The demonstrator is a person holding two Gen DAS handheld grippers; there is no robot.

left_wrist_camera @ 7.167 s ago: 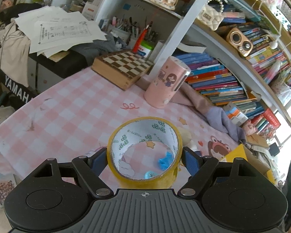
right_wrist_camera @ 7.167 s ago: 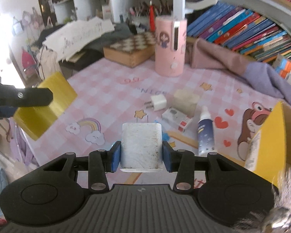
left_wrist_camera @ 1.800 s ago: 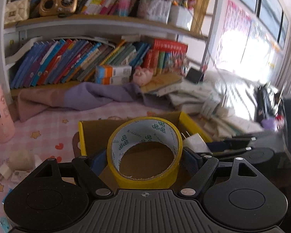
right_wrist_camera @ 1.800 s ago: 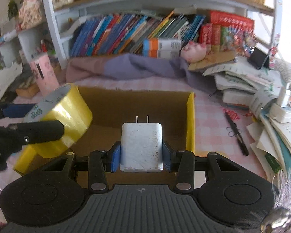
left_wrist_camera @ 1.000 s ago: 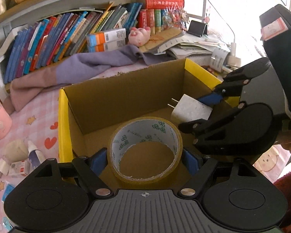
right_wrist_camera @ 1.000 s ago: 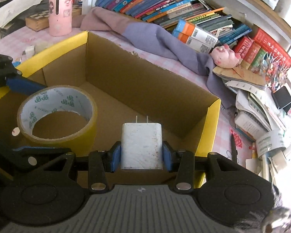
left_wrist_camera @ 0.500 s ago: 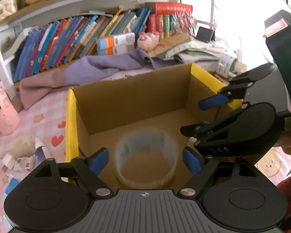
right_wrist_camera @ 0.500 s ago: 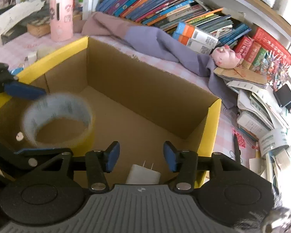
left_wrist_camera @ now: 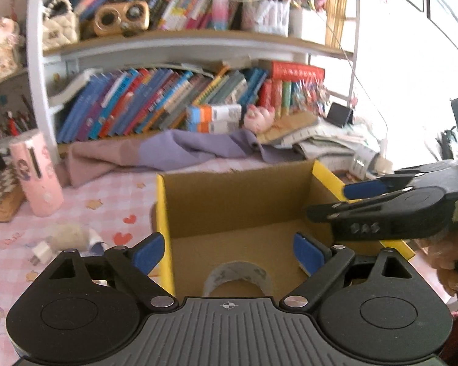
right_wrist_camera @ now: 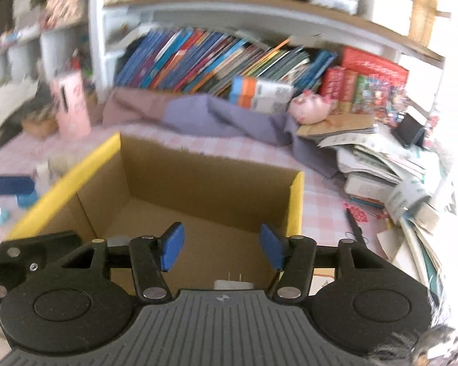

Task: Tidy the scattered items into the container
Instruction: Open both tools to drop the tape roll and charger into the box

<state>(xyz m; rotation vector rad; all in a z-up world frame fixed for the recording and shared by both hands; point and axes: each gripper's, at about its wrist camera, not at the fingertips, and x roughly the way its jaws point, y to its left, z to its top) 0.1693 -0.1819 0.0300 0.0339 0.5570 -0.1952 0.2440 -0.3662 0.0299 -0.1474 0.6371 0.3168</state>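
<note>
Both my grippers were empty over the cardboard box [left_wrist_camera: 238, 201], the jaws still opening: the tape roll [left_wrist_camera: 238, 277] lay below the left gripper [left_wrist_camera: 229, 251], the charger [right_wrist_camera: 233, 283] below the right gripper [right_wrist_camera: 221, 247]. I judged it best to lift straight up, clear of the walls, before going to the items [left_wrist_camera: 64, 241] left of the box.

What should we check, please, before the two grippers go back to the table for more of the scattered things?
1. Tape roll lies inside the cardboard box: ok.
2. Charger lies on the box floor: ok.
3. Left gripper jaws opening, nothing between them: ok.
4. Right gripper jaws opening, nothing between them: ok.
5. Things remain to collect: the white plug and the pale lump beside it lie on the pink tablecloth: not ok.
6. Whether both grippers are clear of the box walls: cannot tell.
</note>
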